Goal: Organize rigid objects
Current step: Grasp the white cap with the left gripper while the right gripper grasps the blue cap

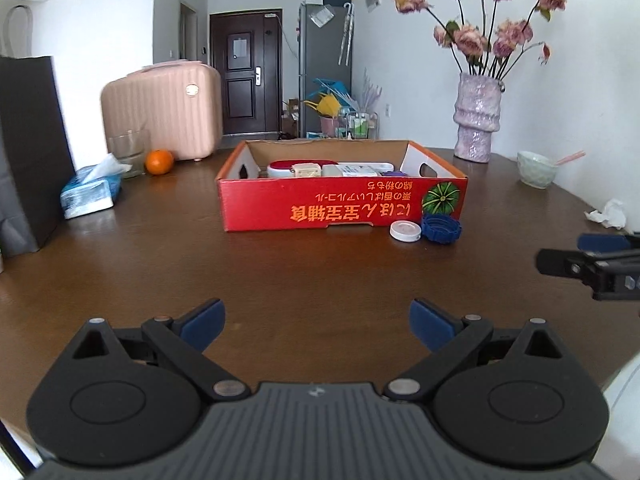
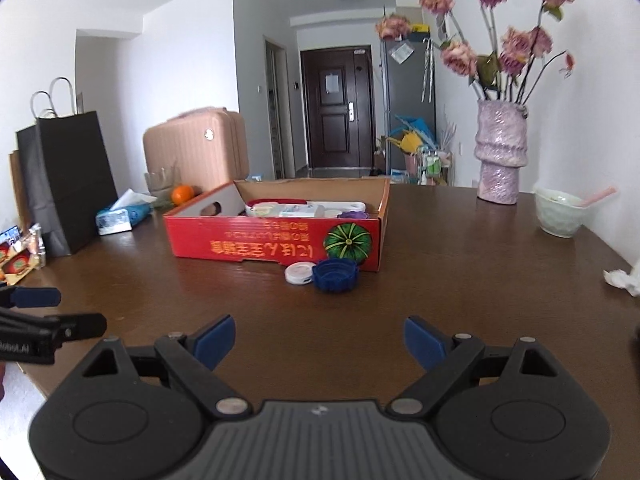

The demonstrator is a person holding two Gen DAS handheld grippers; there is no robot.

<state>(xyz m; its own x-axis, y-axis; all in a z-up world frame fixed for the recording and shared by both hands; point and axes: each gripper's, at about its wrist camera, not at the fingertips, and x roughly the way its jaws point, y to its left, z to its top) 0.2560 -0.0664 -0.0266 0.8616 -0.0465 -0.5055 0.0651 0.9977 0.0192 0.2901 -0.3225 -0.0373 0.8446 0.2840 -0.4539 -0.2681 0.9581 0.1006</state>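
A white lid (image 2: 300,273) and a blue ribbed cap (image 2: 335,275) lie touching each other on the brown table (image 2: 460,260), against the near wall of the red cardboard box (image 2: 276,242), ahead of the right claw (image 2: 319,342) and slightly ahead-right of the left claw (image 1: 317,322). Inside the box sit several small containers, among them a red-and-white case (image 1: 296,167) and a purple piece (image 2: 352,214). Both claws hover low over the table with blue pads spread wide, holding nothing. Left of the box are a tissue pack (image 1: 91,192), an orange (image 1: 159,161), a drinking glass (image 1: 127,151), a pink suitcase (image 1: 162,108) and a black paper bag (image 2: 66,178); to the right, a lilac vase of dried roses (image 2: 501,152), a pale green bowl (image 2: 560,214) and a crumpled tissue (image 1: 606,214).
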